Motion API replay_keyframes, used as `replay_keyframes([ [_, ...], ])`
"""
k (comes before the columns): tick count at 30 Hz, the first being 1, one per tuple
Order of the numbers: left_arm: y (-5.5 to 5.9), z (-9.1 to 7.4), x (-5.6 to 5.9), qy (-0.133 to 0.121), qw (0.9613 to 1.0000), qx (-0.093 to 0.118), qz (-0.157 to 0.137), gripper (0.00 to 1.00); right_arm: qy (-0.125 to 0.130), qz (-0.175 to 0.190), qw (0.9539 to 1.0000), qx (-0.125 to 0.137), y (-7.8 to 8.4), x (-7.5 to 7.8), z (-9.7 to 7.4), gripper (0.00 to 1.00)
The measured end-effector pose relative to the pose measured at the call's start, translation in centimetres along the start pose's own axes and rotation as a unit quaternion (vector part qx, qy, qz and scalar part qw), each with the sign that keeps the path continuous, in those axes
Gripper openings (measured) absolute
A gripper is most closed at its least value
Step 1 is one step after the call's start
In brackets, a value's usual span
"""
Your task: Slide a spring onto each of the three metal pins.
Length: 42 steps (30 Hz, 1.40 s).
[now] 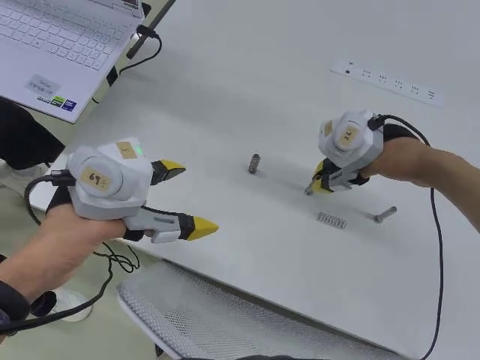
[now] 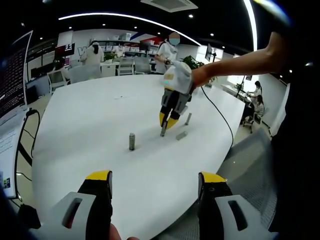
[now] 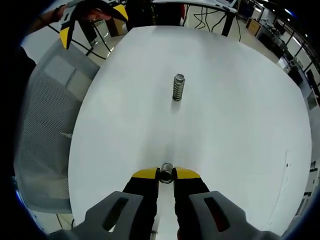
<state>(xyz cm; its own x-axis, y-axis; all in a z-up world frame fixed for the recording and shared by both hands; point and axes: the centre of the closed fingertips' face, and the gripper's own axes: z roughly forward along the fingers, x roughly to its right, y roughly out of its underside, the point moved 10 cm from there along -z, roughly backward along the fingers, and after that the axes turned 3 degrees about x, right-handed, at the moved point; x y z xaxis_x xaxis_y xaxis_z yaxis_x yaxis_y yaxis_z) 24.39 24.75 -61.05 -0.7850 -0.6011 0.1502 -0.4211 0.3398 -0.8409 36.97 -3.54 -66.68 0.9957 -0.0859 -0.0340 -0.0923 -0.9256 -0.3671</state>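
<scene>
Right tongs [image 1: 316, 187] clamp a metal pin [image 3: 166, 173] at the white table [image 1: 262, 90], left tongs [image 1: 196, 196] gape wide, holding nothing

Smooth matt white across the table [image 1: 247, 82]; bare grey metal, faintly shiny, in the loose spring [image 1: 331, 220], the lying pin [image 1: 385, 215] and the held pin [image 3: 166, 172]. Matt white plastic shells on the left gripper [image 1: 191, 196] and right gripper [image 1: 315, 186], yellow at the tips. Open grey mesh cloth on the chair [image 1: 195, 315].

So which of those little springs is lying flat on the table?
The loose spring just below the right gripper in the head view, beside a bare pin. The upright spring stands on end farther left.
</scene>
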Motion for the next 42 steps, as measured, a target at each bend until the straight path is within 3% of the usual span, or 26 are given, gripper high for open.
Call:
replay_keyframes([
  [18,0.0,-0.2,-0.1,-0.001,1.0000,0.001,0.000,0.66,0.001,-0.003,1.0000,-0.007,0.0,-0.2,0.4,0.13],
  [32,-0.4,0.0,0.2,0.003,1.0000,0.002,0.004,0.66,0.033,0.000,0.9995,0.000,0.5,-0.5,-1.4,0.28],
  [42,-1.2,0.0,0.3,0.005,0.9999,0.005,0.012,0.66,0.051,0.020,0.9984,0.015,1.3,-1.2,-2.6,0.28],
])
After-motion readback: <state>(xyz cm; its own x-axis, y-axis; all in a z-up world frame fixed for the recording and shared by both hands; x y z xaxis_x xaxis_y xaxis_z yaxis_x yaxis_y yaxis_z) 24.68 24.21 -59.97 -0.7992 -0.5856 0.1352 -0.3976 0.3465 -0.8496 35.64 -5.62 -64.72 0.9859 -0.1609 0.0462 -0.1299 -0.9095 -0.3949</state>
